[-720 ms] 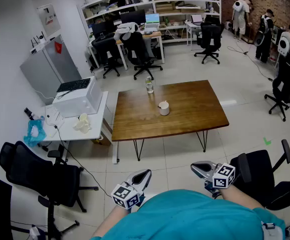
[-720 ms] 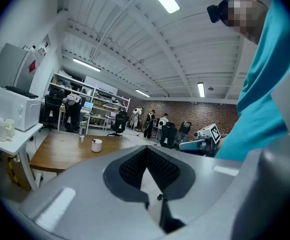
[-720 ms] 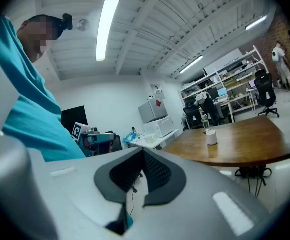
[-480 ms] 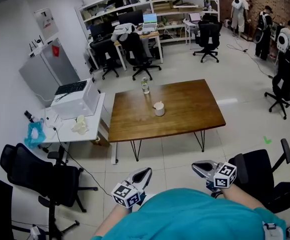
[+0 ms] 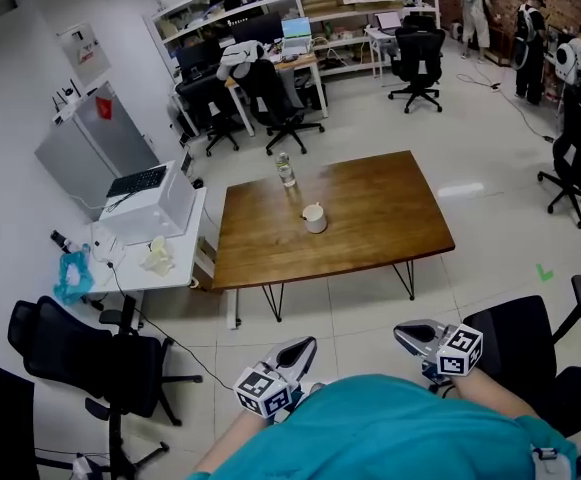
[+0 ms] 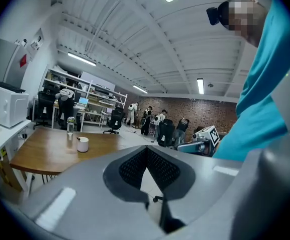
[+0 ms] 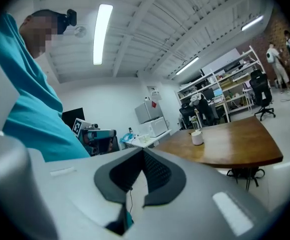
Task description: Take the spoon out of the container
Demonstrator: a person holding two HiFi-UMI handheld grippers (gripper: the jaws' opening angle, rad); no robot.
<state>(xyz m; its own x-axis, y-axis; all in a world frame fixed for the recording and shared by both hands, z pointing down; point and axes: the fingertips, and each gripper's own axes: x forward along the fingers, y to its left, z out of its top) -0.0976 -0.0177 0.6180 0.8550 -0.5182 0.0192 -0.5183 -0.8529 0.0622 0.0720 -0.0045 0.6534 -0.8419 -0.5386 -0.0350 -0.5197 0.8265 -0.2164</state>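
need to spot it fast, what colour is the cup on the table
White: the cup stands out against the brown wooden table. It shows best in the head view.

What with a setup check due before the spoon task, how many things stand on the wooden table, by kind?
White container: 1
Clear bottle: 1
Total: 2 on the wooden table
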